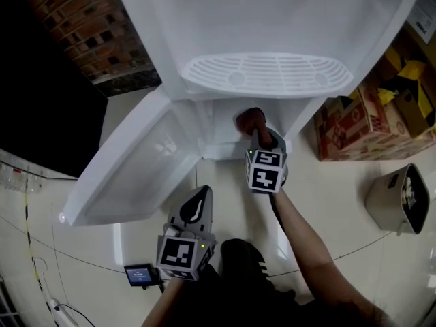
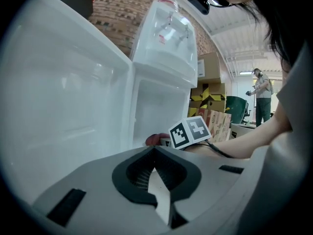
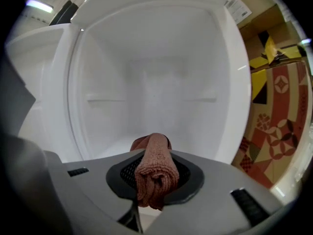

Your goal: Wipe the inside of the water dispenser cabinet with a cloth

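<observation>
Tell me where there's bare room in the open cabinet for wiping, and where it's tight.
Bare: the cabinet floor ahead of the cloth in the right tool, back to the rear wall between both side walls. Also the tile between the open door and that tool. Tight: right of the dispenser, where cardboard boxes stand close.

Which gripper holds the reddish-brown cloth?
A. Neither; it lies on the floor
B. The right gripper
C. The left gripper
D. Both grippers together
B: the right gripper has its jaws clamped on the folded cloth facing the open cabinet, while the left gripper is shut on nothing.
</observation>
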`<state>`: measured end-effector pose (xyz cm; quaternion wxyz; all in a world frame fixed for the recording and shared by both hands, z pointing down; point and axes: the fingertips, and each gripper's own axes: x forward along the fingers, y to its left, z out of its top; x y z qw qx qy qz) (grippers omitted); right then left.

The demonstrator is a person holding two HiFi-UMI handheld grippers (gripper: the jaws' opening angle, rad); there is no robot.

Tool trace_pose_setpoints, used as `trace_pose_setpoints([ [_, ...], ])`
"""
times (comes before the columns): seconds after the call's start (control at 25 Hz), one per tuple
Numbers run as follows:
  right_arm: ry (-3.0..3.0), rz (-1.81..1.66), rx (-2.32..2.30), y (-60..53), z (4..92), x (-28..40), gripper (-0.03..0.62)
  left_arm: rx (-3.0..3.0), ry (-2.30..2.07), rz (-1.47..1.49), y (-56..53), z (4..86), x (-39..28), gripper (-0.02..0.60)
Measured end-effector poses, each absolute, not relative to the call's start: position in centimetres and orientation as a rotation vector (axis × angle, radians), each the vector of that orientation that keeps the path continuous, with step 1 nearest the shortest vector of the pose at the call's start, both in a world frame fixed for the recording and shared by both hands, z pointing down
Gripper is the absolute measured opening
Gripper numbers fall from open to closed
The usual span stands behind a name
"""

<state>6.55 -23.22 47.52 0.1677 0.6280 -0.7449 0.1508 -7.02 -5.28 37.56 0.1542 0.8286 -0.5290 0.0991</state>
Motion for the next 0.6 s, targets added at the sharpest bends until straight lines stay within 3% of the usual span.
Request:
trace_pose_setpoints([
  [0.32,-1.978,0.425,1.898,-22.1,48.4,12.4,0.083,2.381,-1.520,0.279,-5.1,37.2,-7.0,-0.020],
  [0.44,-2.126,0.351,1.856,-22.8,45.7,10.1,0.083,2.373,-1.529,0.279,-5.1,37.2,-7.3,-0.020],
  [0.6,-2.528,0.207,1.755,-23.0,35.9,3.2,0.083,2.383,-1.523,0.283,-5.0,37.5,-7.2,-0.020],
])
